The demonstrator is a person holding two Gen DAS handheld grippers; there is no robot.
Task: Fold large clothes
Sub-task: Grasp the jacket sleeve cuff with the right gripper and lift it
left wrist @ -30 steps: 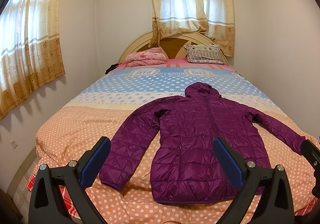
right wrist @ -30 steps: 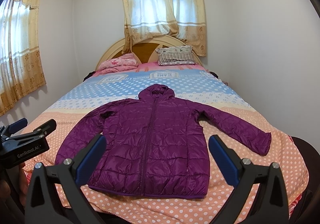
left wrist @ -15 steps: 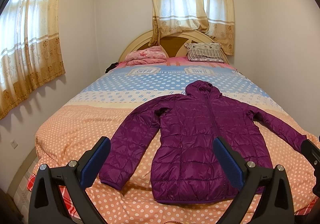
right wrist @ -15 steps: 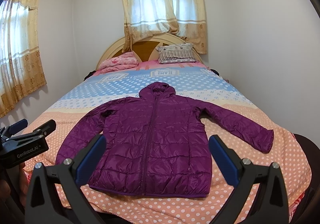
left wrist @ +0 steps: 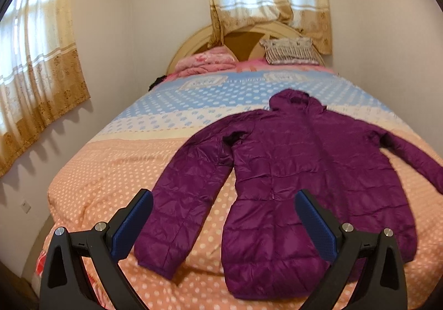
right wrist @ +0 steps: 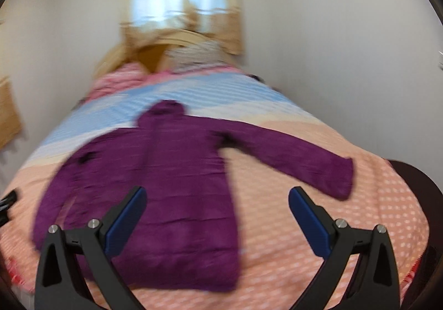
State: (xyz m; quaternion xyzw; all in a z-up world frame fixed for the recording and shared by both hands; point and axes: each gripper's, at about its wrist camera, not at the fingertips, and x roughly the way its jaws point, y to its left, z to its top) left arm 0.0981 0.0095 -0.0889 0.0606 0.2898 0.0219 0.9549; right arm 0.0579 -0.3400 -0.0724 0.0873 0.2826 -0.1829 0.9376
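**Left wrist view: purple jacket flat on bed, both grippers wide, nothing gripped**

Left wrist view: left gripper (left wrist: 223, 222) spread wide, blue pads (left wrist: 315, 227) apart, nothing between them. Purple hooded jacket (left wrist: 299, 171) laid flat on polka-dot bedspread (left wrist: 116, 168), front up, hood toward the headboard (left wrist: 243, 38), hem toward the camera. Near sleeve (left wrist: 182, 204) angled out and down, cuff just inside the left finger's pad in frame; sleeve and gap to the torso fill the span between the fingers. Right finger overlaps the lower torso in frame. Contact with fabric: cannot tell, fingers appear above it. Far sleeve running off toward the right edge of the bed. Pink folded bedding (left wrist: 206, 62) and striped pillow (left wrist: 290, 49) at the head end, curtains (left wrist: 41, 82) on the side window.

Right wrist view: heavily motion-blurred. Right gripper (right wrist: 217, 209) also spread wide, holding nothing. Jacket (right wrist: 171, 179) mostly left of centre; left finger overlaps lower torso, right finger over bare bedspread (right wrist: 360, 227) below the outstretched sleeve cuff (right wrist: 339, 181). Hem edge between the fingers, near the left one. Dark bit of the other tool at far left edge (right wrist: 7, 202).
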